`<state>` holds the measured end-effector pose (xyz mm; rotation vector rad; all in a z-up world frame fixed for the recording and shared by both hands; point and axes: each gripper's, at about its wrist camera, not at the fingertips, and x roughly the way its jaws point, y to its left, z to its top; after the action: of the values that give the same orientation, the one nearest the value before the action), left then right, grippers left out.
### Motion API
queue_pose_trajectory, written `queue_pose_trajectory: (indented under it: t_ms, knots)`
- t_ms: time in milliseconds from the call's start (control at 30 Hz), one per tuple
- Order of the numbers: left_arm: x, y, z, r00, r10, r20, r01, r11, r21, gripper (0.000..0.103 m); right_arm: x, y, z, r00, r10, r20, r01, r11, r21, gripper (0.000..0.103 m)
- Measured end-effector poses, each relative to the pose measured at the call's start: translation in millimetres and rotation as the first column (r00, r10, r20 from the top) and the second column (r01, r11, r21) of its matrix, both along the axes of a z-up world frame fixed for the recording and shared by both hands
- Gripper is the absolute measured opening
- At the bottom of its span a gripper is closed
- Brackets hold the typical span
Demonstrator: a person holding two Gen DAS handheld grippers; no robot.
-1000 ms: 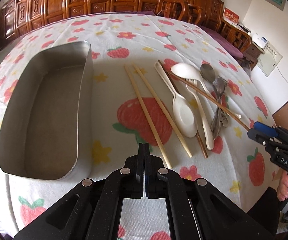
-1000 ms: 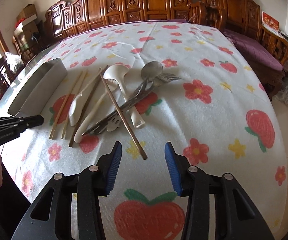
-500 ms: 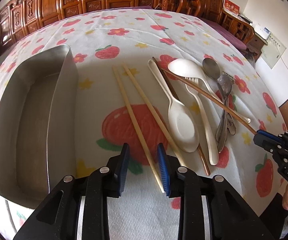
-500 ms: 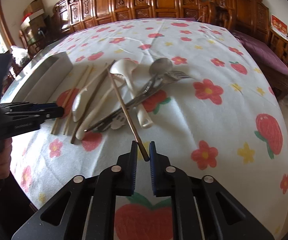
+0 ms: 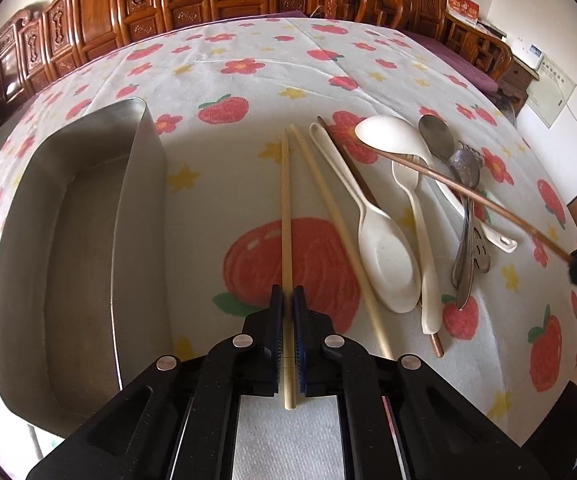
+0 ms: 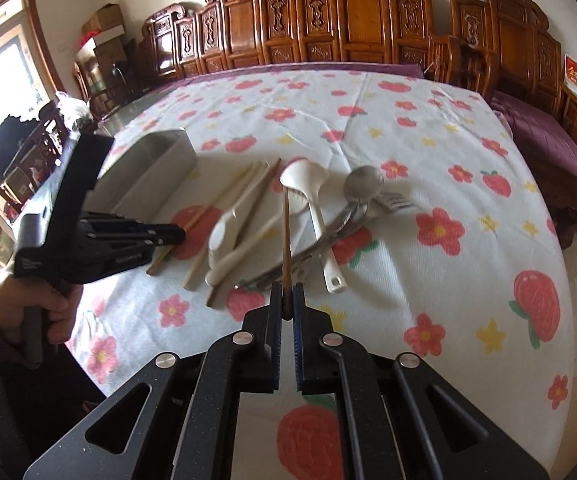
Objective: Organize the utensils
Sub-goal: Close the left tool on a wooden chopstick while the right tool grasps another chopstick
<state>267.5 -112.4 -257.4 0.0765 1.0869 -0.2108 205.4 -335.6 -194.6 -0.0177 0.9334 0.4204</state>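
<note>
Bamboo chopstick (image 5: 286,216) sat clamped in the left gripper (image 5: 287,300); the right gripper (image 6: 287,300) pinched a brown chopstick (image 6: 285,236). Four chopsticks and two white spoons (image 5: 384,264) were counted. No lettering was legible.

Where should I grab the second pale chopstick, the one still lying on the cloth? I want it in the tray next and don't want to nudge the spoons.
Take the pale chopstick near its close end, coming from above with the fingers astride its width. That end lies bare on the tablecloth; further up, the white spoon lies close on its right.
</note>
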Motion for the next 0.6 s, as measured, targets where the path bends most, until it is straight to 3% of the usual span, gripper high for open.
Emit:
queue_pose_trajectory:
  t_ms: [300,600]
  knots:
    - [-12,5,6,1.0,-0.003,0.01,0.003,1.0,0.013,0.004,-4,-1,19,0.999,0.003,0.051,-0.003,1.0,0.003,0.006]
    - [-31,16,50,0.995,-0.015,0.096,0.015,1.0,-0.001,0.004,-12,4,35,0.995,0.001,0.105,0.001,1.0,-0.012,0.006]
